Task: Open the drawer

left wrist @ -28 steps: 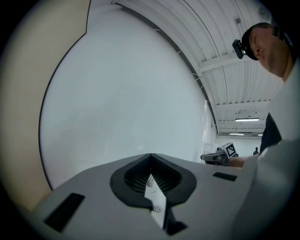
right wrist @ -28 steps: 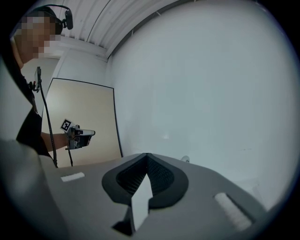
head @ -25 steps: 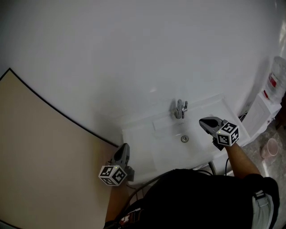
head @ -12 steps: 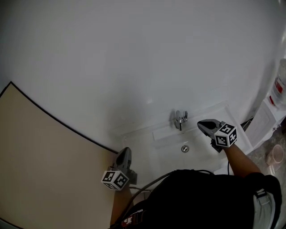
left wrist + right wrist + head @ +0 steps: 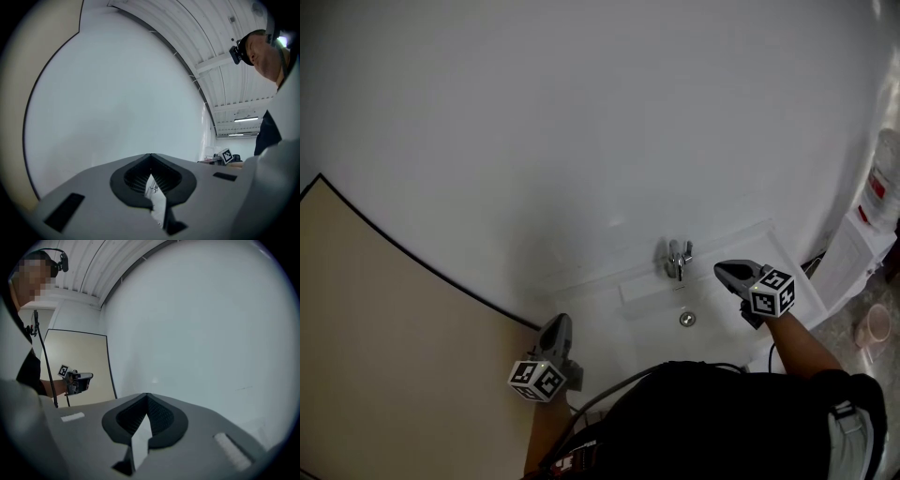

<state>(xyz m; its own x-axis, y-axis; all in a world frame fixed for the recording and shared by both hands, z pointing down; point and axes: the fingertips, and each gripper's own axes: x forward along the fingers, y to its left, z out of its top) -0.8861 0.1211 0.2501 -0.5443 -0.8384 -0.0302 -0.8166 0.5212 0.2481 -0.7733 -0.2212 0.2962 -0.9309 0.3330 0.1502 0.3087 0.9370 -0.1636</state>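
Head view is dim, underexposed: white wall (image 5: 581, 122) reads grey, w/ a soft broad shadow low on it & one small glint (image 5: 614, 223) near its base. Corners darken; straight lines bend away from wall centre. Both gripper views: fisheye, black ring round the frame, wall bulges. Light comes from strip lights (image 5: 246, 119) on ceiling, right of wall in left gripper view; brightest spot there. Below wall, left gripper (image 5: 150, 157) & right gripper (image 5: 146, 395) sit close to lens, slightly soft.

Left gripper (image 5: 560, 322) and right gripper (image 5: 724, 270) both edged forward — nearer the wall (image 5: 581, 141), sink (image 5: 602, 307) lower in view
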